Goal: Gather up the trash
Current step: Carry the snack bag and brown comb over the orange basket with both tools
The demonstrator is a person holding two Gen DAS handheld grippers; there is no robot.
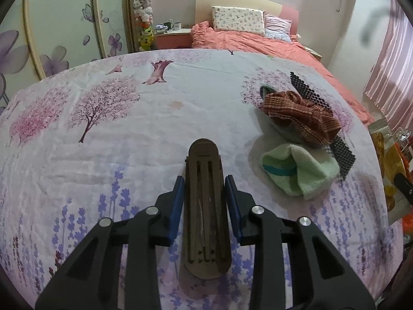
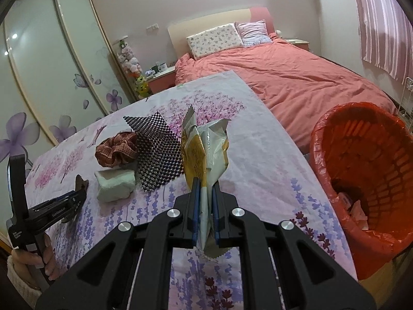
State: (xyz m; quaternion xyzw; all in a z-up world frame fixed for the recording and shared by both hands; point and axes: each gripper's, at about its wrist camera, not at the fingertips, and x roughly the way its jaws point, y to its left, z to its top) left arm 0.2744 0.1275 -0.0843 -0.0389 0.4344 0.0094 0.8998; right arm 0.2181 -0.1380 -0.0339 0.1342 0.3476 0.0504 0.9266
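My right gripper (image 2: 206, 184) is shut on a crumpled yellow and white snack wrapper (image 2: 206, 152) and holds it upright above the flowered tablecloth (image 2: 258, 170). To its right, beside the table, stands a red basket bin (image 2: 361, 160) with a red liner and some scraps inside. My left gripper (image 1: 205, 180) has a long brown plastic clip (image 1: 205, 206) between its blue pads, which sit against the clip's sides. In the right wrist view the left gripper (image 2: 74, 197) is at the table's left edge, held by a hand (image 2: 45, 255).
On the table lie a folded green towel (image 1: 299, 174), a rust checked cloth (image 1: 302, 115) over a grey bowl, and a black mesh mat (image 1: 340, 152). Behind the table are a bed with a pink cover (image 2: 296, 82), a wardrobe and a nightstand.
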